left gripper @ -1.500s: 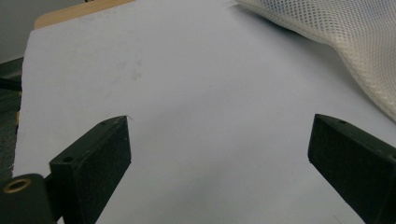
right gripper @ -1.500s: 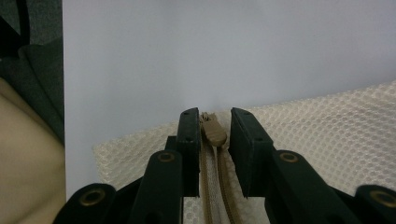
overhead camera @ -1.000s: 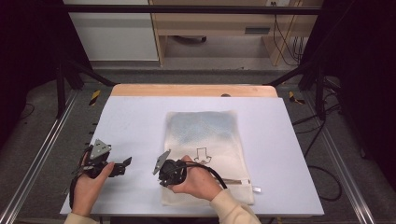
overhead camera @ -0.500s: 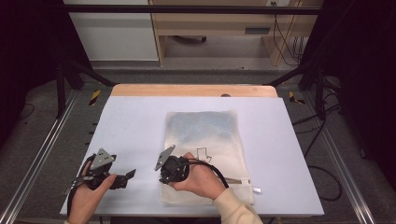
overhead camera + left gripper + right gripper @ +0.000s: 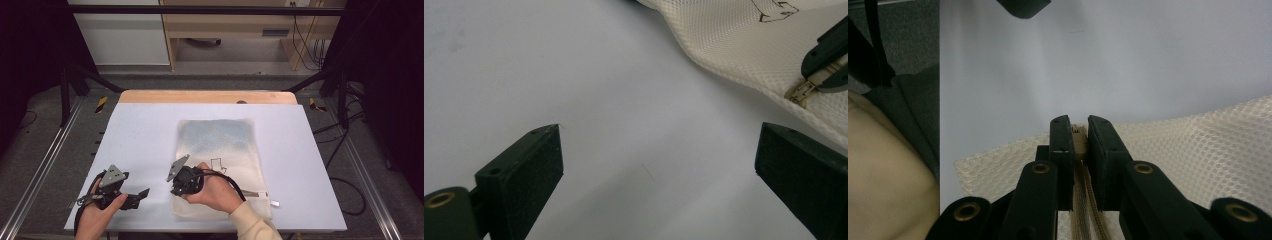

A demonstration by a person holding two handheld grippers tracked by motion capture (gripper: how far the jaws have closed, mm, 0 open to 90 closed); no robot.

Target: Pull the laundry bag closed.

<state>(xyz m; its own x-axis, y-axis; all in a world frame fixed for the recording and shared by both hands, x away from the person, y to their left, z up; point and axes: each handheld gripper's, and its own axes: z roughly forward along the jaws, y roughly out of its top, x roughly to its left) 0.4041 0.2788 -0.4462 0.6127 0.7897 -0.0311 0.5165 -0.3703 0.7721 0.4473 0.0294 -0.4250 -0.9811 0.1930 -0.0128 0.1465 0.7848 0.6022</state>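
Mesh laundry bag (image 5: 220, 165), cream, lies flat on the white table (image 5: 140, 130) right of centre, long axis running from the person's edge toward the far edge, slightly tilted. Zipper (image 5: 255, 195) runs across the near end, crosswise to that axis, metal end tab sticking out at the bag's right edge. Bag looks to hold a bluish-grey fabric (image 5: 215, 137) filling the far half; it shows through the mesh, can't tell what the item is. Small black outline print sits mid-bag. Right gripper (image 5: 176, 192) is at the bag's near-left corner, jaws pressed in on the zipper slider (image 5: 1078, 145); right gripper view shows the tan slider pinched between both pads with the zipper tape trailing back under them. Left gripper (image 5: 145, 192) sits on the table left of the bag, near the front edge, well clear of the mesh, pointing toward the bag. Its jaws are spread wide with bare table between them, holding nothing. Left gripper view shows the bag corner and the right gripper's tips on the slider (image 5: 801, 91) ahead.
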